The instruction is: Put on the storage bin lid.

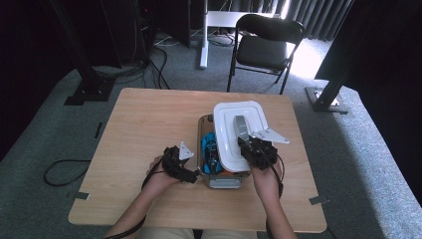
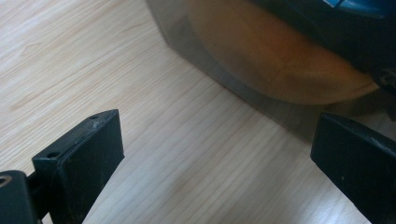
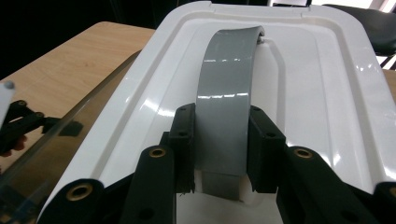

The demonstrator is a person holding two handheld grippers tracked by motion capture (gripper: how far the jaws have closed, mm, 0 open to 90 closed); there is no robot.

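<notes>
A clear plastic box (image 1: pixel 203 144) sits mid-table with blue and orange things inside. Its white lid (image 1: pixel 241 133) is shifted to the right and partly covers the box. My right gripper (image 1: pixel 255 147) is shut on the lid's grey handle (image 3: pixel 224 102); both black jaws press the handle's sides in the right gripper view, with the white lid (image 3: pixel 299 93) beneath. My left gripper (image 1: pixel 188 170) stands open low at the box's near left corner. In the left gripper view its jaws stand wide apart over bare wood, and the box wall (image 2: pixel 243 79) lies just ahead, orange showing through it.
The wooden table (image 1: pixel 149 119) has free room to the left and behind the box. A black folding chair (image 1: pixel 266 42) stands beyond the far edge. Dark stand legs and cables lie on the grey carpet around the table.
</notes>
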